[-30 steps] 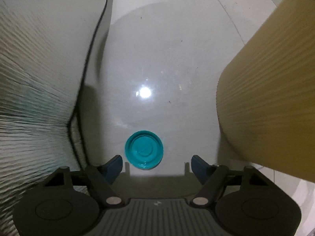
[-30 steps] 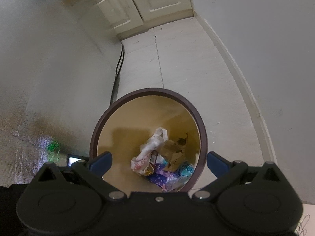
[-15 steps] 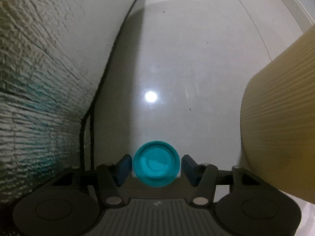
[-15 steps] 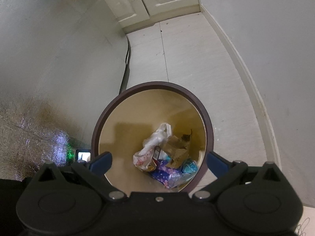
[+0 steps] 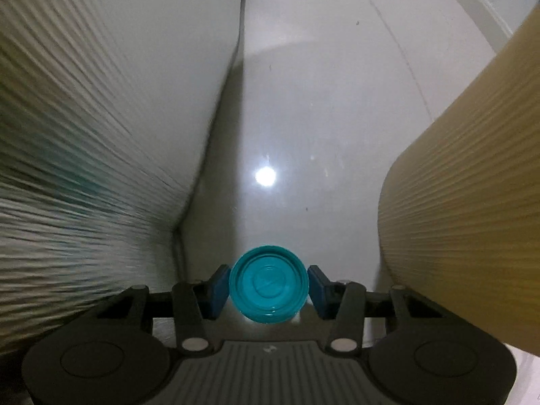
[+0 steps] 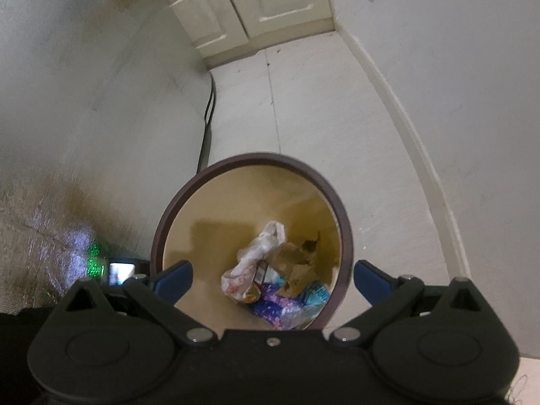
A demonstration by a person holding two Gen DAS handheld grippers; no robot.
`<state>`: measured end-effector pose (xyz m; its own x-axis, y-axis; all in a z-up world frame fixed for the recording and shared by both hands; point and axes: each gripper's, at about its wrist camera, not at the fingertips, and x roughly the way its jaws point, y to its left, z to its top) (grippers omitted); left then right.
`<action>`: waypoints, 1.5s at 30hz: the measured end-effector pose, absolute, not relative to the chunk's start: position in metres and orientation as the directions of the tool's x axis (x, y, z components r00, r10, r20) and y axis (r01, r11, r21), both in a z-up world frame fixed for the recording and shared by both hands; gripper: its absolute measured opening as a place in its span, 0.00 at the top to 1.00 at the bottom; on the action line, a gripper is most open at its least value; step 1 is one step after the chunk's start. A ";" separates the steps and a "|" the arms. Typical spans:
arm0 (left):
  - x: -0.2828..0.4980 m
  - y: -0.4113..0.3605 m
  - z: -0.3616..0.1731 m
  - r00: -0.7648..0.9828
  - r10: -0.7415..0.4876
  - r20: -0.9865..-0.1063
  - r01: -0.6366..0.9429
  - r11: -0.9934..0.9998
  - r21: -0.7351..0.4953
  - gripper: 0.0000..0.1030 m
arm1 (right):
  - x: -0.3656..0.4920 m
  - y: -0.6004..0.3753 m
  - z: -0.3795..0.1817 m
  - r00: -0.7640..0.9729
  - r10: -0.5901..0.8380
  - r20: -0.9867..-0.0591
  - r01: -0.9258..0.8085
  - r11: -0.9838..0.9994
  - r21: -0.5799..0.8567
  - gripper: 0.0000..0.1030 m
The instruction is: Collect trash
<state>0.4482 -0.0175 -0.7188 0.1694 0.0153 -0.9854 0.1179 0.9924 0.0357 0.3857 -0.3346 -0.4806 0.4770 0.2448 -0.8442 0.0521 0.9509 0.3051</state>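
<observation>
A round teal bottle cap (image 5: 268, 290) sits between the blue pads of my left gripper (image 5: 268, 280), whose jaws are closing and press on its two sides. It hangs above the pale glossy floor (image 5: 303, 118), with the gripper pointing straight down. The tan ribbed side of the trash bin (image 5: 472, 219) rises just to the right. In the right wrist view my right gripper (image 6: 271, 271) stands open above the bin's dark brown rim (image 6: 249, 160), with nothing between its fingers. Crumpled bags and wrappers (image 6: 263, 263) lie at the bin's bottom.
A silver textured panel (image 5: 84, 135) runs along the left, with a black cable (image 6: 207, 128) at its foot. Cream cabinets (image 6: 263, 0) stand at the far end. A white wall with a baseboard (image 6: 422, 155) borders the right. A small lit screen (image 6: 118, 271) shows left of the bin.
The left fingers closed from wide apart onto the teal cap, which lay on the floor, and lifted it. The right gripper stayed over the bin.
</observation>
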 end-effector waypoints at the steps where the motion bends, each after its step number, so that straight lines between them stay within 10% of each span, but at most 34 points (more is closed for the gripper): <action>1: 0.447 -0.018 -0.708 0.177 0.021 -0.984 0.121 0.992 0.043 0.52 | 0.385 -0.335 -0.478 0.483 0.235 -0.843 0.055 0.953 0.297 0.01; 18: 0.405 -0.030 -0.536 0.376 0.044 -0.925 0.027 0.998 0.058 0.52 | 0.357 -0.344 -0.428 0.582 0.169 -0.795 0.123 0.948 0.292 0.01; 34: 0.376 -0.139 -0.429 0.415 -0.220 -0.883 0.267 0.957 -0.114 0.51 | 0.331 -0.355 -0.401 0.620 0.148 -0.770 0.186 0.926 0.328 0.01; 38: 0.374 -0.146 -0.425 0.431 -0.221 -0.875 0.245 0.962 -0.122 0.15 | 0.330 -0.352 -0.388 0.630 0.137 -0.764 0.175 0.934 0.311 0.01; 45: 0.355 -0.146 -0.378 0.468 -0.191 -0.863 0.235 0.968 -0.087 0.01 | 0.319 -0.353 -0.346 0.664 0.113 -0.739 0.152 0.947 0.281 0.01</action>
